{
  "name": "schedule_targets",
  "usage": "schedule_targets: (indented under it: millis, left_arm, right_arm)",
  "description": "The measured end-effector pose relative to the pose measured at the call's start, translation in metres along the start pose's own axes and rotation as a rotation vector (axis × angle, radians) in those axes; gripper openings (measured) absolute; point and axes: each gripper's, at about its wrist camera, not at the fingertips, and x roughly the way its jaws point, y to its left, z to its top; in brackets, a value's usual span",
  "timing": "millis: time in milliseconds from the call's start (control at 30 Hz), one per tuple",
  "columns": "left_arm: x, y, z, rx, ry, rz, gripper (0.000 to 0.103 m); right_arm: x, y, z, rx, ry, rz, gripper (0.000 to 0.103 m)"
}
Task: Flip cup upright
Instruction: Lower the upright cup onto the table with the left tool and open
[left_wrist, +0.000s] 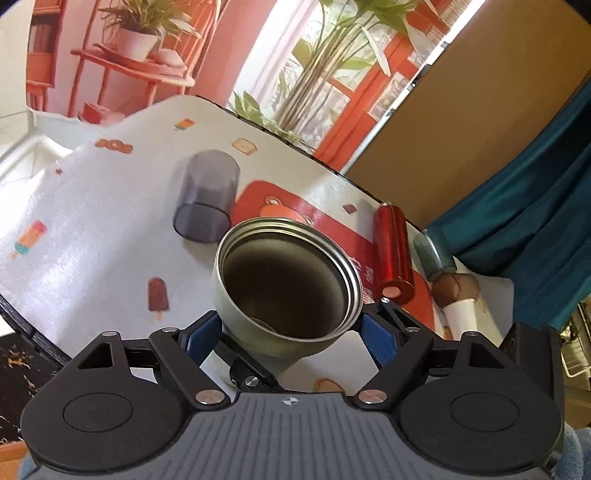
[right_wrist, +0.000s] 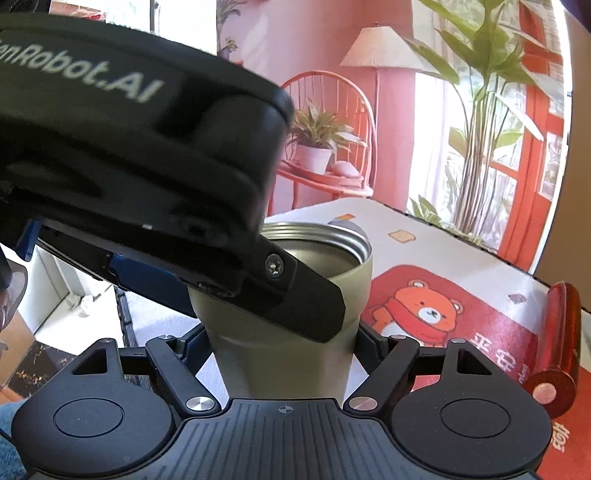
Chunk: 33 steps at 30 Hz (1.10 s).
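We clamp the cup (right_wrist: 288, 332), mouth up, in both the right gripper (right_wrist: 284, 343) and left gripper (left_wrist: 291, 332) for support.

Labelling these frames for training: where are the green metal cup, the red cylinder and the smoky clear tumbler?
green metal cup (right_wrist: 295, 354), right wrist view, outer wall.
red cylinder (left_wrist: 392, 243), left wrist view, side.
smoky clear tumbler (left_wrist: 207, 192), left wrist view, side wall.

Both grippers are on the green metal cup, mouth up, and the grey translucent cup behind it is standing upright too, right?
Not quite. The grey translucent cup lies on its side, as the left wrist view shows. The rest holds: left gripper and right gripper both grip the green metal cup, mouth up.
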Motion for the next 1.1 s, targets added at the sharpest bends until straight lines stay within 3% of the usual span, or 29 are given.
schedule_targets:
  millis: [567,900,1100]
  left_arm:
    - [-0.015,-0.004,-0.005,-0.052,-0.022,0.057,0.095]
    - [-0.035,-0.018,-0.009,0.017,-0.073,0.118,0.100]
    - [-0.051,-0.028,-0.016,0.112,-0.093,0.228,0.100]
  right_arm:
    - [-0.007,0.008,0.002,-0.047,0.070,-0.043,0.075]
    - [-0.032,0.001,0.003,-0.014,0.135,-0.084,0.097]
    - [-0.060,-0.013,-0.005,0.051,0.177,-0.117,0.102]
